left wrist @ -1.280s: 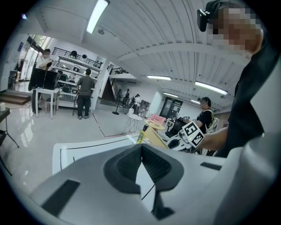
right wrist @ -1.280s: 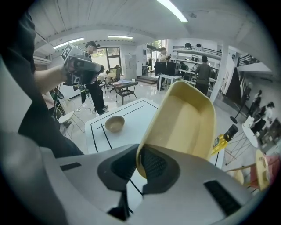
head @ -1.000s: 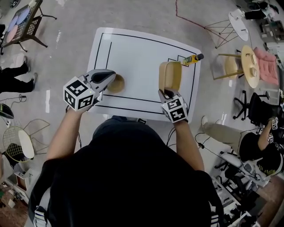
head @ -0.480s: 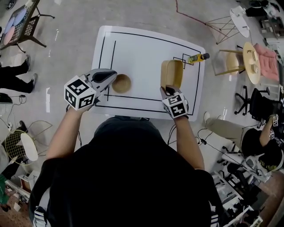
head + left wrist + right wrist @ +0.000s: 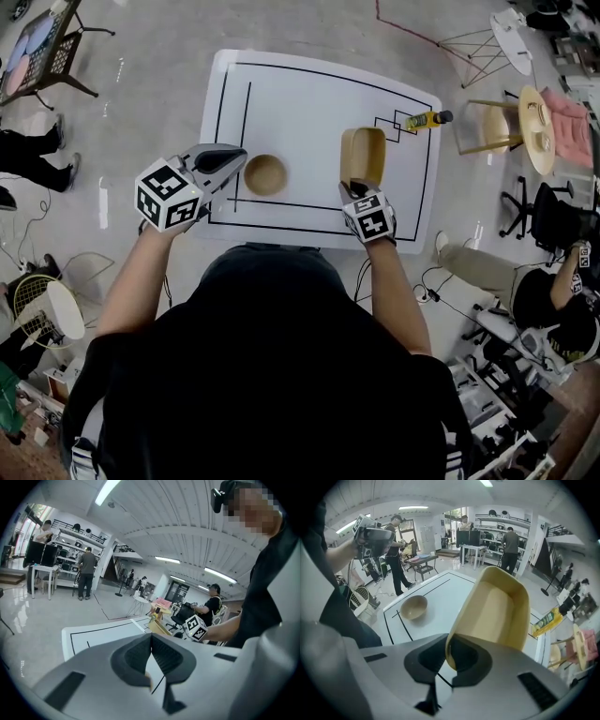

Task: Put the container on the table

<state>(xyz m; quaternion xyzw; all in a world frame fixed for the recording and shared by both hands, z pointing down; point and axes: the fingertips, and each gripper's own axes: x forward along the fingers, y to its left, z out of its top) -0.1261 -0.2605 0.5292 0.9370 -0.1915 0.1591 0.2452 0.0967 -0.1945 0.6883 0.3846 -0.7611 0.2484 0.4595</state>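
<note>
A tan, tub-shaped container (image 5: 363,155) hangs tilted over the right part of the white table (image 5: 309,103). My right gripper (image 5: 356,190) is shut on its near rim. In the right gripper view the rim sits between the jaws of that gripper (image 5: 450,660), and the container (image 5: 501,606) rises beyond them. A tan bowl (image 5: 265,174) stands on the table's left part. My left gripper (image 5: 230,159) hovers just left of the bowl, apart from it, shut and empty. The left gripper view shows that gripper (image 5: 151,663) with its jaws pressed together above the table (image 5: 103,632).
A yellow bottle (image 5: 427,120) lies at the table's far right corner, beyond the container. Black lines mark a border on the tabletop. Wooden stools (image 5: 534,127) and a seated person (image 5: 553,300) are to the right. A dark side table (image 5: 47,52) stands far left.
My left gripper has drawn back from the bowl, which now stands free on the table. The right gripper still holds the container in much the same place.
</note>
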